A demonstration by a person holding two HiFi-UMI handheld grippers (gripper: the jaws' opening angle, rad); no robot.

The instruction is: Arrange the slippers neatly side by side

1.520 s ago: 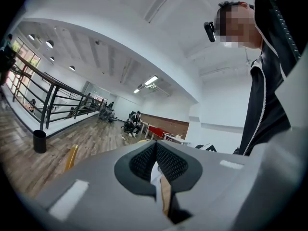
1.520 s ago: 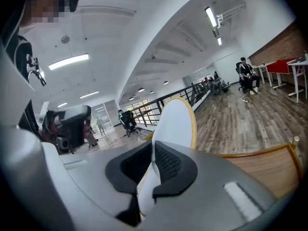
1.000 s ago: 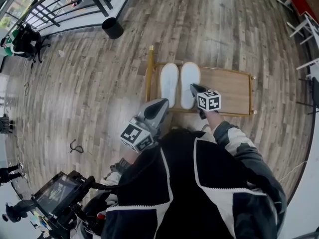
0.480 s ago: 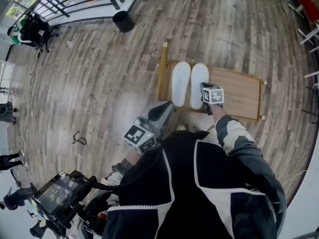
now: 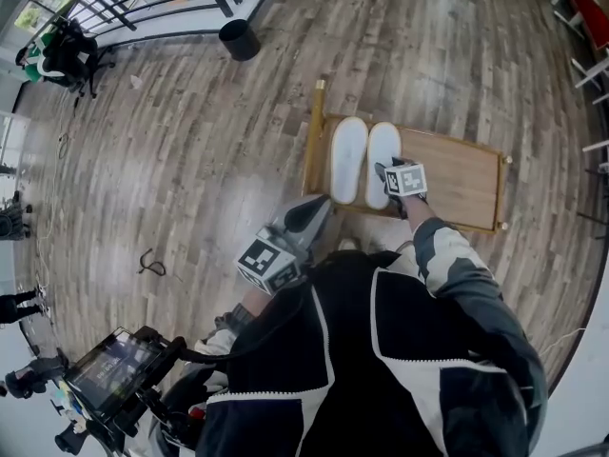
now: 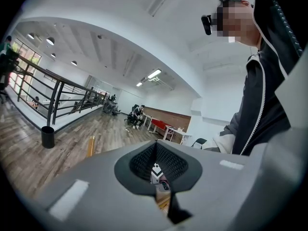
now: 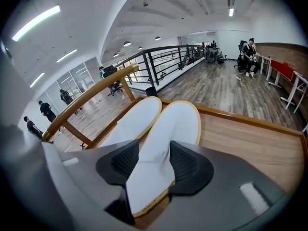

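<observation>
Two white slippers lie side by side on a low wooden rack (image 5: 457, 174), toes pointing away from me. The left slipper (image 5: 347, 158) (image 7: 134, 117) and the right slipper (image 5: 383, 149) (image 7: 175, 124) almost touch along their length. My right gripper (image 5: 387, 172) (image 7: 150, 161) is over the heel of the right slipper. Its jaws are opening, with the heel flat on the rack between the spread pads. My left gripper (image 5: 312, 209) (image 6: 156, 161) is held back near my body, shut and empty.
The rack has a raised wooden rail (image 7: 91, 94) on its left side and a bare board (image 7: 240, 138) to the right of the slippers. On the plank floor are a black bin (image 5: 239, 39) and a black cable (image 5: 147, 263). A device with a screen (image 5: 114, 369) is at the lower left.
The right gripper has stayed at the right slipper's heel and drawn back slightly. The slippers and the left gripper have kept their places.
</observation>
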